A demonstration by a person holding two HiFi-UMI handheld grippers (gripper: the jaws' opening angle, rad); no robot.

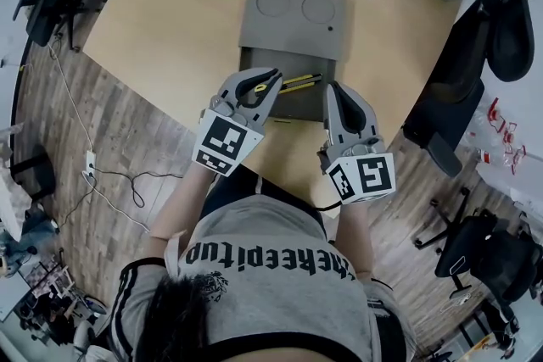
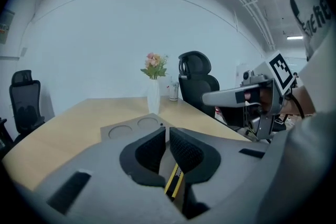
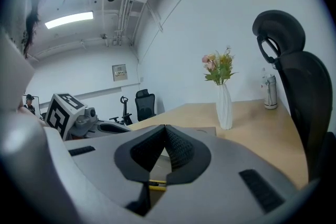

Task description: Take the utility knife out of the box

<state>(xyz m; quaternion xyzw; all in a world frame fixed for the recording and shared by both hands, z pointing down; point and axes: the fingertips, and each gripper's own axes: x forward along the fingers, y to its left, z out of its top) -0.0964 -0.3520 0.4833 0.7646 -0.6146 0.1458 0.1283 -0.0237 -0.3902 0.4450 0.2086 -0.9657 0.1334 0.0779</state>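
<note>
Left tool (image 1: 273, 83): jaws closed together, empty, over the knife's left end.
Right tool (image 1: 337, 91): jaws closed, empty, at the box's near right corner.
Knife (image 1: 302, 83): lying inside the open grey box (image 1: 291, 56) on the table (image 1: 170, 30).

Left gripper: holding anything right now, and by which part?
Nothing held: left gripper jaws are shut and empty, with the utility knife lying below them in the box.

Both arms (image 1: 182, 199) reach forward, side by side. On the left gripper (image 1: 271, 86) the fingers (image 2: 186, 152) are pressed together, empty. On the right gripper (image 1: 336, 91) they look closed too.
</note>
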